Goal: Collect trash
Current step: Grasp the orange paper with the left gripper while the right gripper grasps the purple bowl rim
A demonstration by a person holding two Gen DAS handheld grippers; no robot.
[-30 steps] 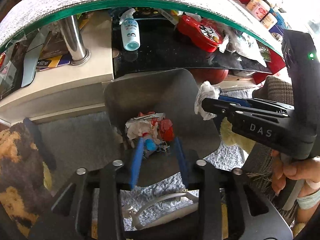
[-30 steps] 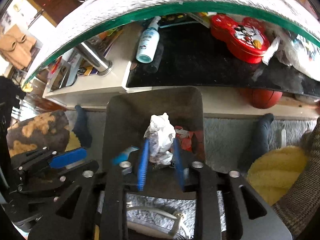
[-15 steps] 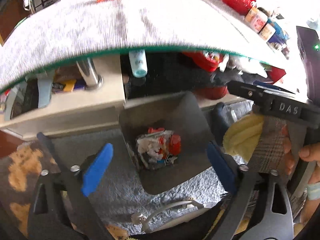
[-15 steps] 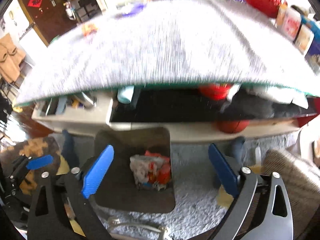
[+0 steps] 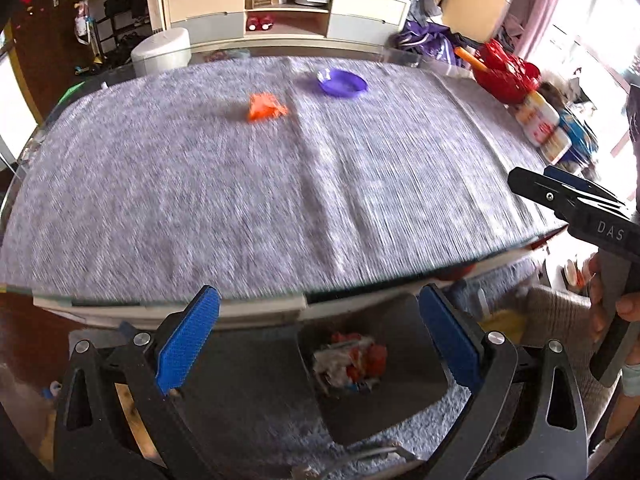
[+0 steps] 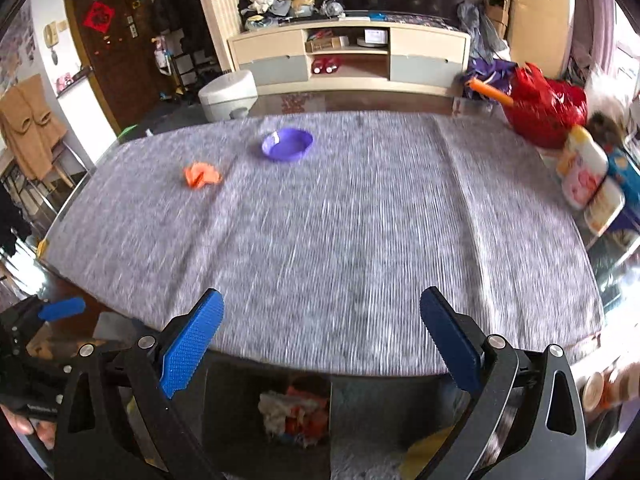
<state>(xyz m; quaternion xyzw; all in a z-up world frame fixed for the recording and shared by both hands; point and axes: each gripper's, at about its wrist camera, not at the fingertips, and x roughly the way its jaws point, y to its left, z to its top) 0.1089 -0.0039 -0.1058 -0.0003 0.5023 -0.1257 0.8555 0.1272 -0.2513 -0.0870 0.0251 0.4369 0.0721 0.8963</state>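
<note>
A crumpled orange scrap [image 5: 265, 107] lies on the grey table cloth [image 5: 240, 184] at the far side; it also shows in the right wrist view [image 6: 201, 175]. A dark bin [image 5: 416, 396] on the floor below the table's near edge holds a heap of white and red trash [image 5: 350, 362], seen too in the right wrist view [image 6: 294, 414]. My left gripper [image 5: 316, 336] is open and empty above the bin. My right gripper [image 6: 320, 332] is open and empty over the table's near edge; it shows at the right of the left wrist view [image 5: 576, 204].
A purple bowl [image 6: 287, 144] sits on the cloth beyond the orange scrap. Red bags [image 6: 544, 108], jars and boxes [image 6: 588, 176] crowd the table's right end. A low cabinet [image 6: 348, 60] stands behind the table. A fluffy rug [image 5: 404, 432] lies under the bin.
Both grippers opened and dropped their trash into the bin, then rose from below the table edge to above the table top. The white wad now lies in the bin.
</note>
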